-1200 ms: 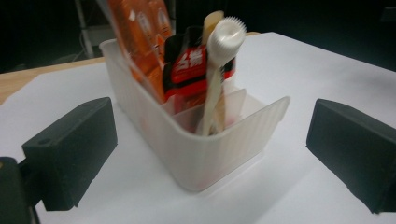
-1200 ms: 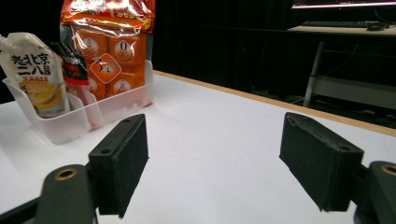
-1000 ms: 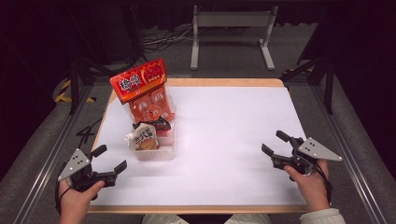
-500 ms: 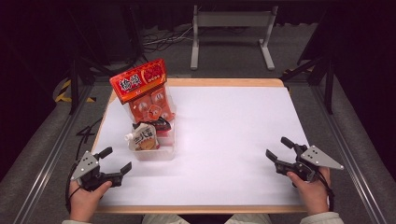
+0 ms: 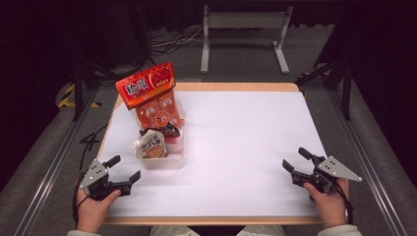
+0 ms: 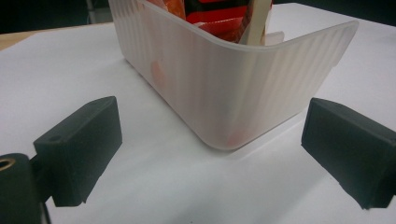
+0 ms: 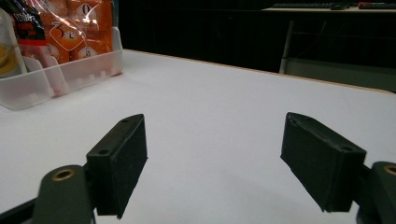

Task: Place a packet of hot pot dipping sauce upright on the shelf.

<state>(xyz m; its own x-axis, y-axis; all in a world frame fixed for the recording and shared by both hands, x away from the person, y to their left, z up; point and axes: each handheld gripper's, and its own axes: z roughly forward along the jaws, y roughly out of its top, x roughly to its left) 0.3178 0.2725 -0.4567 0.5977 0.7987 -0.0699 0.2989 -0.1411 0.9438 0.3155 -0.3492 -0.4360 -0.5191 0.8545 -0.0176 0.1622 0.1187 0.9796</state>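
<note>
A clear plastic bin (image 5: 164,160) stands on the left half of the white table (image 5: 236,142). It holds a tall orange snack bag (image 5: 150,96), a white spouted pouch (image 5: 151,146) and a dark red packet (image 5: 168,130). My left gripper (image 5: 123,169) rests open at the front left, just short of the bin's near corner (image 6: 224,135), jaws wide apart and empty. My right gripper (image 5: 296,161) sits open near the front right edge, pointing across the table toward the bin (image 7: 56,79), nothing between its jaws. A hand holds each gripper.
The wooden table rim (image 5: 236,86) runs along the far side. Beyond it stand a metal frame stand (image 5: 243,34) and cables on a dark floor. Dark rails flank the table left and right.
Both grippers have drawn slightly nearer the front edge and lowered. The left one has turned toward the bin. Both stay open; the bin and its contents have not moved.
</note>
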